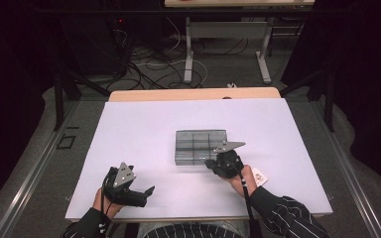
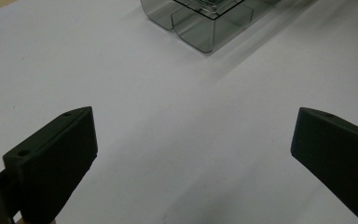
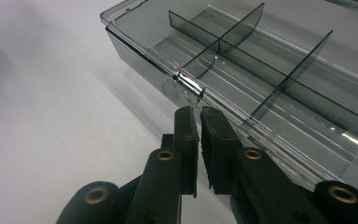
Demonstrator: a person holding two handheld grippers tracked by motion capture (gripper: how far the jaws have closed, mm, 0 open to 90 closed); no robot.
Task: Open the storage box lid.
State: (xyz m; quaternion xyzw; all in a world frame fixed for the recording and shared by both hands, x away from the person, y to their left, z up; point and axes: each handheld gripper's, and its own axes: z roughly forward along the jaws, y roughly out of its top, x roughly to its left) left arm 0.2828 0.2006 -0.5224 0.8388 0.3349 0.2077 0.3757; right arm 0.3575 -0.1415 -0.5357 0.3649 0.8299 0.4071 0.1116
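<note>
A smoky clear plastic compartment box (image 1: 198, 146) lies with its lid down on the white sheet near the middle of the table. Its dividers show through the lid (image 3: 261, 60). My right gripper (image 1: 212, 163) is at the box's near right side. In the right gripper view its jaws (image 3: 199, 112) stand shut with only a sliver between them, tips just below the small clear latch (image 3: 189, 87) on the box's front edge. My left gripper (image 1: 146, 195) rests near the front left of the sheet. It (image 2: 193, 114) is open wide with nothing between the jaws, and the box (image 2: 205, 23) lies farther ahead.
A white sheet (image 1: 144, 129) covers the wooden table (image 1: 193, 94). A small white card (image 1: 259, 177) lies by the right hand. Beyond the far edge are cables on the floor and the legs of another table (image 1: 188, 49).
</note>
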